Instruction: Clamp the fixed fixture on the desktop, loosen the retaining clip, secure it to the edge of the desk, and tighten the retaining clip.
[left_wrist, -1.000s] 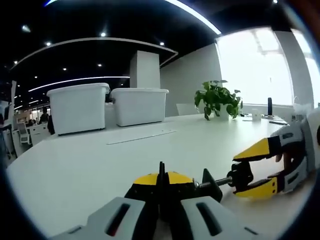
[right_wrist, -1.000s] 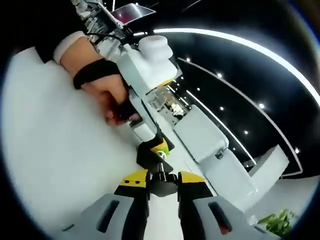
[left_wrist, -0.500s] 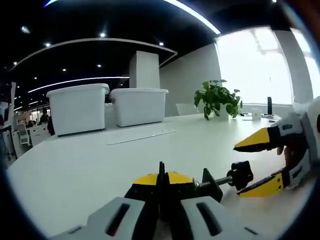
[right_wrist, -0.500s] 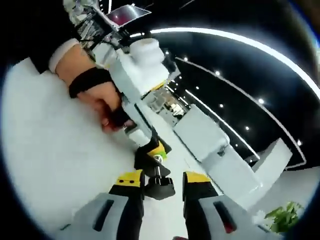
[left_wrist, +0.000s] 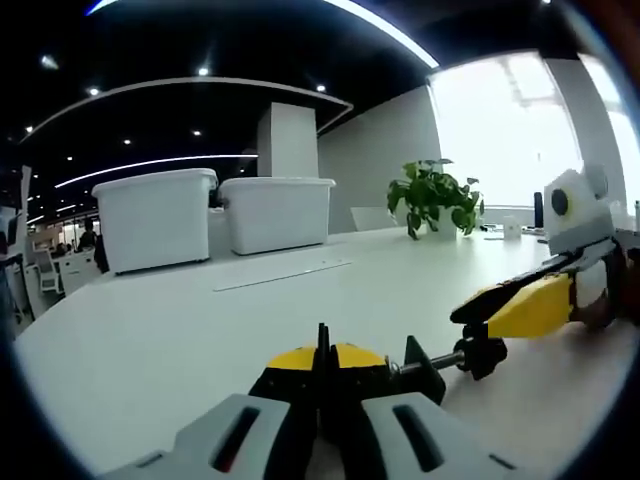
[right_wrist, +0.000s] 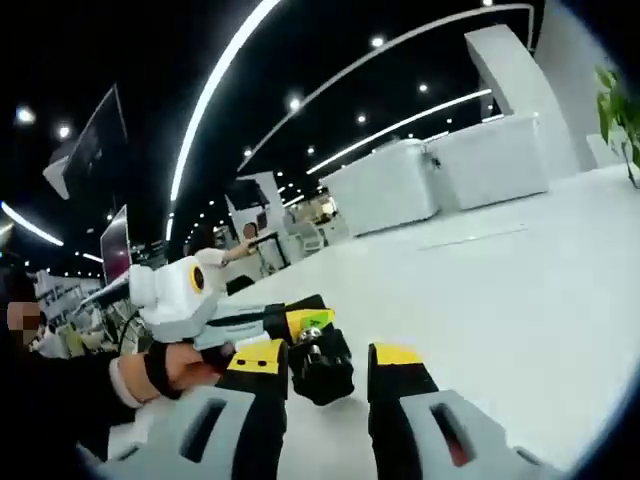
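My left gripper (left_wrist: 322, 362) is shut on the black clamp fixture (left_wrist: 420, 368), low over the white desk (left_wrist: 200, 320). The fixture's screw runs right to a black knob (left_wrist: 482, 354). My right gripper (left_wrist: 505, 310) comes in from the right, seen edge-on, its yellow tips just above that knob. In the right gripper view, my right gripper (right_wrist: 325, 356) is open, with the knob (right_wrist: 320, 368) in the gap between its jaws and space on the right side. Behind the knob sits the fixture's yellow-and-black body (right_wrist: 305, 322), held by the left gripper (right_wrist: 190, 300) in a person's hand (right_wrist: 180, 366).
Two white storage bins (left_wrist: 155, 215) (left_wrist: 278, 210) stand at the desk's far side, and a potted plant (left_wrist: 435, 195) sits to the right by the bright window. The bins (right_wrist: 390, 185) also appear in the right gripper view, and a thin seam (left_wrist: 285, 272) crosses the desktop.
My right gripper let go of the knob, opened, and rolled around it; its view has turned with it. The left gripper and the fixture stayed still.
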